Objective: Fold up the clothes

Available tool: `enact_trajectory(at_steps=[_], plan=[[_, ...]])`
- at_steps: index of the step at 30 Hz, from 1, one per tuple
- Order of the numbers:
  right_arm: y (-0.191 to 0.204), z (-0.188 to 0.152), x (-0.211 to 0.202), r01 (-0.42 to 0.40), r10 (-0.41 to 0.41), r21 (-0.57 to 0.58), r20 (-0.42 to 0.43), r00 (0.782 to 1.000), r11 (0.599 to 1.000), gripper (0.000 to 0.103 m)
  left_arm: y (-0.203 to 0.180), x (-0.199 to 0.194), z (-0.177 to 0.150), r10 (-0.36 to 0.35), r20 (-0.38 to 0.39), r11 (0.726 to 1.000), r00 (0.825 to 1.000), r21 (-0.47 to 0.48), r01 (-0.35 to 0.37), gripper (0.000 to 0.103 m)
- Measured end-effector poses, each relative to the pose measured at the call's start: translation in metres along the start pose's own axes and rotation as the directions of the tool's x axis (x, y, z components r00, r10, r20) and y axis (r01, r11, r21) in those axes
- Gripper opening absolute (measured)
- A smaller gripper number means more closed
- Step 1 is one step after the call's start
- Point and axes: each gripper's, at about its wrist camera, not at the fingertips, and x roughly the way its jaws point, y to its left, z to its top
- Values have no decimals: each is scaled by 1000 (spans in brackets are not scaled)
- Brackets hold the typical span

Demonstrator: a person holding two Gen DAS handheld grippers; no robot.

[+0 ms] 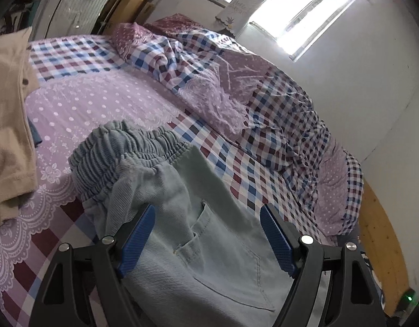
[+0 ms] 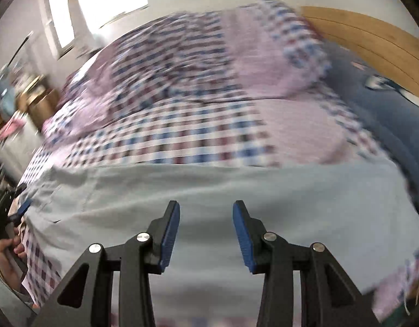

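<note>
The light blue denim trousers (image 1: 187, 218) lie on the bed (image 1: 105, 100), over a bedsheet with purple dotted and checked parts. Their gathered elastic waistband (image 1: 122, 147) is bunched up and points toward the middle of the bed, and a back pocket (image 1: 225, 267) with stitched seams faces up. The left gripper (image 1: 208, 212) is released: its two blue pads stand wide apart, one on each side of the trousers, and the cloth passes between them without being pinched. The right gripper (image 2: 206, 209) is also spread, hovering above a flat stretch of the same pale cloth (image 2: 209, 185); this view is blurred. A beige garment (image 1: 7, 114) lies at the left edge of the bed, apart from the trousers. A crumpled checked quilt (image 1: 264, 98) is heaped along the wall side. Cardboard boxes (image 1: 133, 2) stand behind the bed; their contents and any writing cannot be read.
</note>
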Motion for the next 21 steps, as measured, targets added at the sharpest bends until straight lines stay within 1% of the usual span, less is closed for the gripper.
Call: enact_trajectory(at_steps=[5,8,10,12,14,16,18,21], plan=[[57,6,59,-27,24,-75,-40,999,997,44,1,-3,3,-21,-2,1000,1000,5,21,83],[79,10,86,-22,16,-124,-45,999,992,44,3,-3,6,-32,-2,999,999,12,32,83],[89,12,105,-19,12,-136,-48,999,991,44,2,-1,6,-24,-8,999,1000,29,24,83],[95,11,129,-21,13,-127,-65,998,992,44,1,3,5,-7,-14,999,1000,53,8,82],[95,5,152,-19,9,-107,-97,995,994,44,-3,8,3,44,-24,994,999,102,-41,77],[90,-7,183,-8,-4,-79,-151,989,997,44,-6,12,0,82,-33,986,996,146,-77,75],[84,-12,189,-28,21,-50,-134,991,998,44,-9,16,-3,109,-43,977,993,191,-99,75],[83,-13,189,-33,27,-46,-130,991,998,44,-9,17,-6,120,-49,971,992,215,-107,75]])
